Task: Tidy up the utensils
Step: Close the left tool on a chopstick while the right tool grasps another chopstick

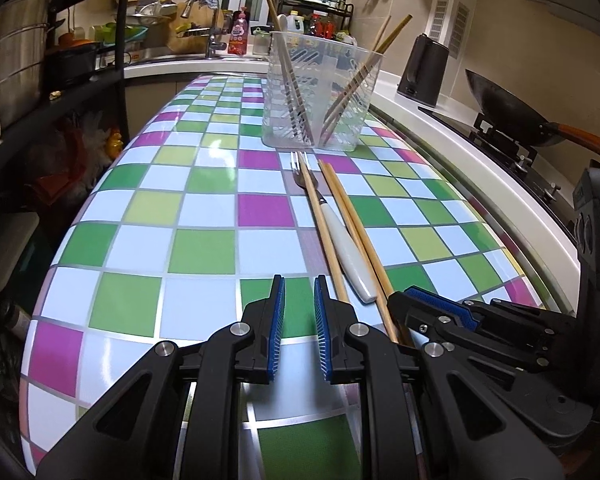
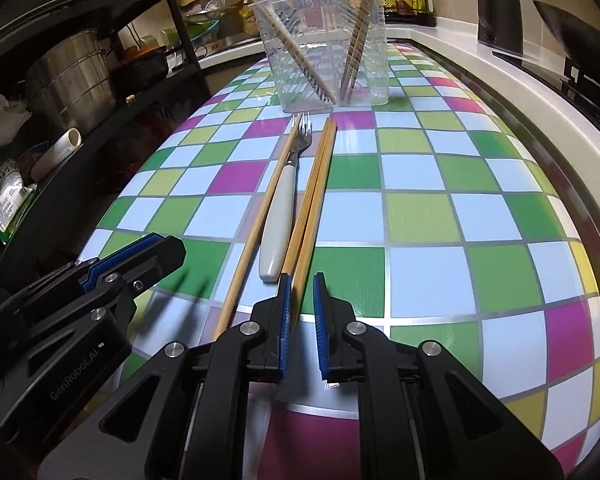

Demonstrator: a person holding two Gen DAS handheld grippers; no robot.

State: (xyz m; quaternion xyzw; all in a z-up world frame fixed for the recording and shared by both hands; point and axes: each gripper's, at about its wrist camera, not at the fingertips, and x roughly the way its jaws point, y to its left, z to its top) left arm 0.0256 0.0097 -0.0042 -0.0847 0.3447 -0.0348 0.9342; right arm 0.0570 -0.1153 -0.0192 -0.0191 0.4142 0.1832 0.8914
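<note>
Left hand-held gripper (image 1: 299,280) hangs low over the checked table (image 1: 204,248), its blue pads drawn close with only a narrow gap, and nothing sits between them; a single chopstick (image 1: 324,232) runs just past the outer side of one finger. Right hand-held gripper (image 2: 302,278) is set close beside it at the near ends of a pair of chopsticks (image 2: 316,184), its pads also nearly together: one stick of the pair passes between them and lies against one pad, with a sliver of table showing before the other pad, so it does not look pinched, while the second stick disappears under the finger. A fork (image 2: 278,216) with a white handle lies flat between the single chopstick and the pair, prongs pointing toward a clear plastic cup (image 2: 324,52) that stands upright further along the table. More chopsticks lean inside that cup, some toward each side. Beyond the table edge a dark kettle (image 1: 424,70) and a wok (image 1: 508,116) sit on the counter
</note>
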